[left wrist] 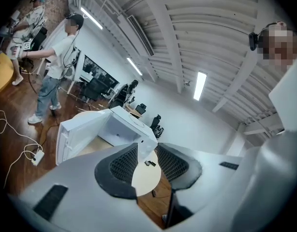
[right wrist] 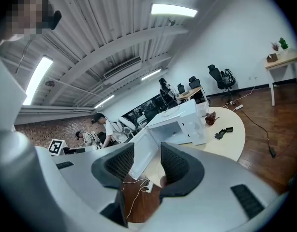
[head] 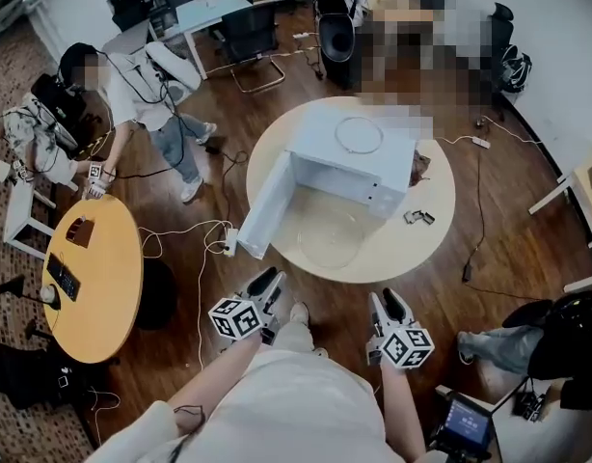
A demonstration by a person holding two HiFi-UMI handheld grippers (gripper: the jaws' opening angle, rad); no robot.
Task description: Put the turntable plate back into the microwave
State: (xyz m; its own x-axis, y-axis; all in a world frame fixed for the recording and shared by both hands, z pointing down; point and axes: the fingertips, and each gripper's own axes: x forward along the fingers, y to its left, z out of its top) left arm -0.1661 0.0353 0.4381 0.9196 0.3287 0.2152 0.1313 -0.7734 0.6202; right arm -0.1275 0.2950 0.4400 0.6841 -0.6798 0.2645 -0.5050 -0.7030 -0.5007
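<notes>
Two hand-held grippers, the left gripper (head: 269, 283) and the right gripper (head: 390, 302), are held short of the round cream table (head: 436, 210), both with jaws apart and nothing between them. Ahead of and between them, the clear round glass turntable plate (head: 330, 239) lies flat on the table, just in front of the boxy white microwave (head: 359, 167). The microwave's door (head: 267, 205) stands open on the left gripper's side. Beyond the plate, a thin ring (head: 359, 135) rests on the microwave's top.
</notes>
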